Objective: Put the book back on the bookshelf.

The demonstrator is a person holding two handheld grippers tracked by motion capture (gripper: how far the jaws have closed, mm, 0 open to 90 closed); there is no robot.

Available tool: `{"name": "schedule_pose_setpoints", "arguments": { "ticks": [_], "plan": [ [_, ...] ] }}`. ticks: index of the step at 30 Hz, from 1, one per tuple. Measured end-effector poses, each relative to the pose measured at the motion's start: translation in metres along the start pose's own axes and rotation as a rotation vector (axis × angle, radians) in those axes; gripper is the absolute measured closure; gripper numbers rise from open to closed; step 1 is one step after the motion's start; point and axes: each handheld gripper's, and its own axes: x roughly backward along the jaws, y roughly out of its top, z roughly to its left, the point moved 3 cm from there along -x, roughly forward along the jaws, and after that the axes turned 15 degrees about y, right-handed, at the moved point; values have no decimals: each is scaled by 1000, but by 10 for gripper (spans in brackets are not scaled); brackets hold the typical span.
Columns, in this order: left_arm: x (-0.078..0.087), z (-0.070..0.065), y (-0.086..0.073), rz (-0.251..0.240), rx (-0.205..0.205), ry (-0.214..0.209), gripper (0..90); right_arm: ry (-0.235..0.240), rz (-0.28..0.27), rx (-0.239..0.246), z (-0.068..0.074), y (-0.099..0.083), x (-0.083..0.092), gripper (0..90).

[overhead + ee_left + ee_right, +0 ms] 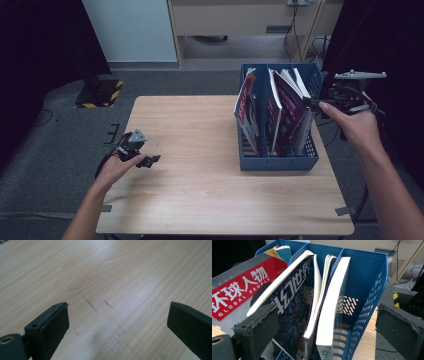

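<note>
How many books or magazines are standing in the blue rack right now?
4 at least: a red-covered magazine in the left slot, a dark-covered one beside it, a thin one, then a thick white-edged book. More may hide behind.

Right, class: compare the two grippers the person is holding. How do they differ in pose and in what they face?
The left gripper sits low over the bare table; the right gripper is held higher, beside the blue file rack. In its own view, the left gripper faces plain wood; the right gripper faces the magazines standing in the rack. Both have their jaws wide apart, holding nothing.
</note>
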Motion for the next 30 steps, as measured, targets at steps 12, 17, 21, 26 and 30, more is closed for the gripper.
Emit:
{"name": "schedule_pose_setpoints", "arguments": {
  "ticks": [12, 17, 21, 26, 30],
  "plan": [
    [-2, -2, 0, 4, -6, -2, 36, 15, 35, 10, 9, -16, 0, 51],
    [-2, -2, -1, 5, -6, -3, 36, 9, 57, 6, 9, -23, -2, 51],
    [-3, -2, -1, 7, -3, -2, 36, 5, 71, -7, 7, -35, -5, 51],
    [-3, -3, -2, 10, -7, -6, 37, 14, 90, -25, 5, -47, -7, 48],
    [-4, -4, -2, 12, -6, -7, 38, 20, 102, -34, 5, -54, -7, 46]
  ]
}}
